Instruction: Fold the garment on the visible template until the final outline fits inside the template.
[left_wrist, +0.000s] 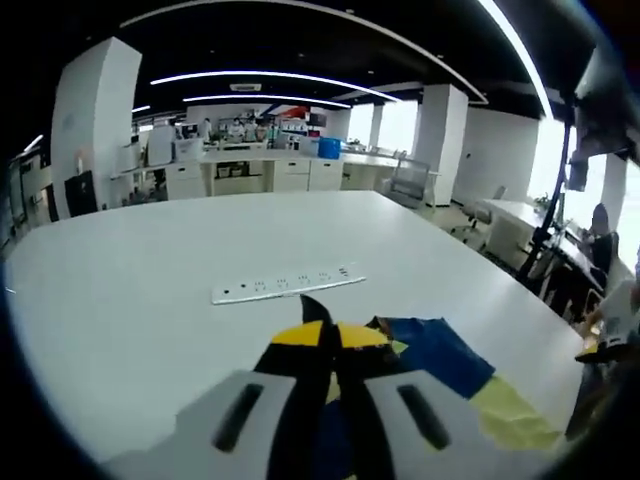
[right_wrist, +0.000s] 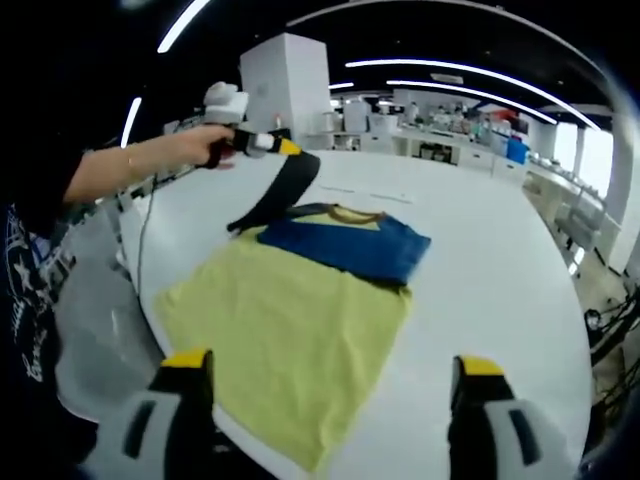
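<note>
1. Well, the fold looks underway but not finished: in the right gripper view the yellow garment (right_wrist: 290, 345) lies spread on the white table (right_wrist: 500, 260), running down to the table's near edge, with its blue part (right_wrist: 345, 243) doubled across the far end.

2. Judging from that, perhaps one fold is made; the long yellow body is still flat and open, so more folding is likely left. I cannot make out any template outline on the table, so whether the outline fits cannot be told.

3. Left gripper (right_wrist: 262, 206) now: a hand (right_wrist: 190, 148) holds it out above the table's left edge, its black jaws angled down to the far-left end of the garment, just beside the blue fold.

4. In the left gripper view those jaws (left_wrist: 327, 345) look pressed together over the cloth, with yellow and blue fabric showing right at the tips. Whether cloth is actually pinched between them I cannot tell.

5. Right gripper (right_wrist: 325, 385): jaws spread wide apart with nothing between them, hanging back over the near edge of the table, looking along the garment.

6. Past the garment, a white power strip (left_wrist: 288, 285) lies on the table, well apart from the cloth.
</note>
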